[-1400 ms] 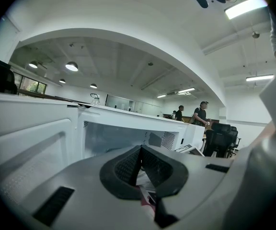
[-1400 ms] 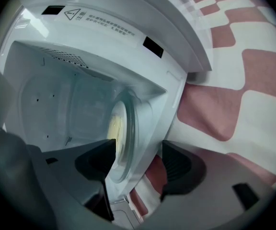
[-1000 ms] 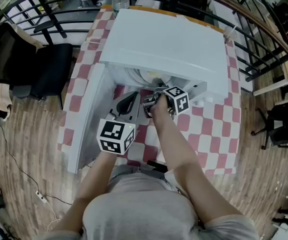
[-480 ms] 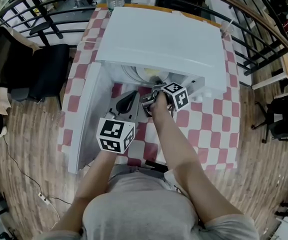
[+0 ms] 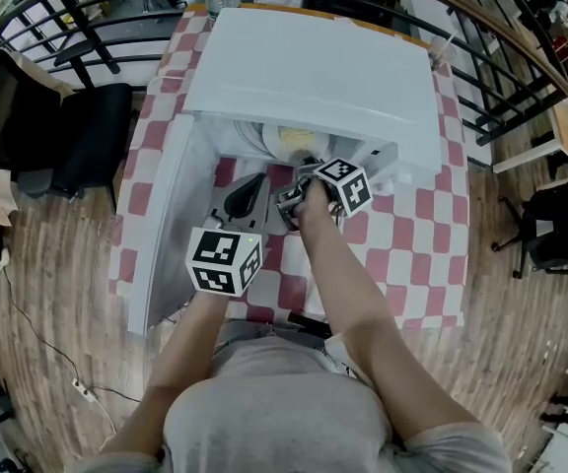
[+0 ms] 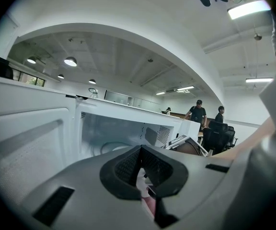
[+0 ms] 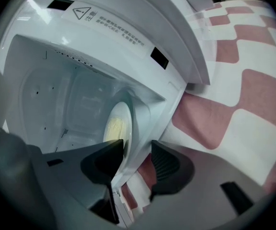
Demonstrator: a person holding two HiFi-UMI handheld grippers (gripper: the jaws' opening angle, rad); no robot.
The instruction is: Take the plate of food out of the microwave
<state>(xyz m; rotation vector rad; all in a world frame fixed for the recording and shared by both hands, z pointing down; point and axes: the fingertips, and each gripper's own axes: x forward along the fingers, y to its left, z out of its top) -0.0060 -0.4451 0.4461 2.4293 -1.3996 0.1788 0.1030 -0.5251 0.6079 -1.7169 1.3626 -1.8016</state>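
Plate of food [image 7: 115, 123]: inside the microwave, near its front | checked table [image 5: 412, 235]: bears the microwave [image 5: 314, 77], whose door [image 5: 166, 225] hangs open | right gripper [image 7: 135, 159]: at the opening, jaws just been closing, half apart, plate rim between them, not clamped | left gripper [image 6: 139, 157]: jaws together, empty, beside the door.

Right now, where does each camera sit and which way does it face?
Head view: on the person's head, looking down at the microwave on a checkered tablecloth; the person's arms, the left hand-held gripper and the right hand-held gripper show.
Left gripper view: on the left hand-held gripper, looking along its shut jaws into the microwave; one arm edges in.
Right gripper view: on the right hand-held gripper, facing the plate of food inside; its jaws, just closing, stand apart, plate rim showing in the gap.
Shared: all see the microwave.
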